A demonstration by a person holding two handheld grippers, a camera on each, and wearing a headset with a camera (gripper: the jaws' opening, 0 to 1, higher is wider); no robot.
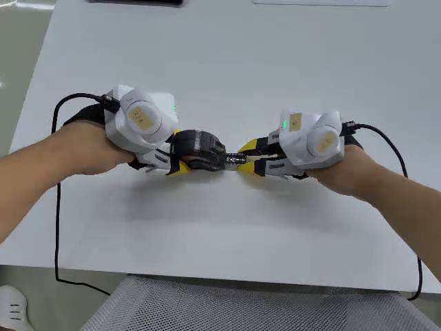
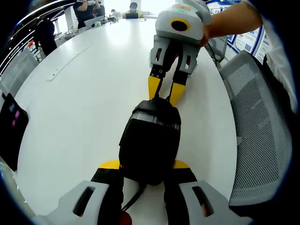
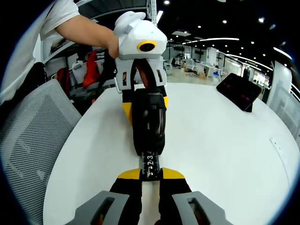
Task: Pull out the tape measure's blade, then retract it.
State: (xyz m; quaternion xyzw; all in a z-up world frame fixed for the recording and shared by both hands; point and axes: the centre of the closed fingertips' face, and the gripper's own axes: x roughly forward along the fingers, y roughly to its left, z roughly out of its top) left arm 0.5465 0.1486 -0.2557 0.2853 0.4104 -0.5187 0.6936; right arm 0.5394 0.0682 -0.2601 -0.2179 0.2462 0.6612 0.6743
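Note:
A black tape measure (image 1: 198,149) lies between both grippers just above the white table (image 1: 227,62). My left gripper (image 1: 180,157) is shut on the tape measure's case (image 2: 151,139), its yellow-tipped fingers on either side. My right gripper (image 1: 242,159) is shut on the blade's tip (image 3: 150,167); a short stretch of blade with printed numbers shows between the case (image 3: 149,121) and the right fingers (image 3: 174,174). In the left gripper view the right gripper (image 2: 164,97) meets the case's front. In the right gripper view the left gripper (image 3: 144,107) holds the case from behind.
A mesh chair back (image 1: 248,307) stands at the table's near edge. Black cables (image 1: 58,200) trail from both grippers over the table and its edge. A dark tablet-like object (image 3: 241,90) rests on the far part of the table. People sit at the far end (image 2: 133,8).

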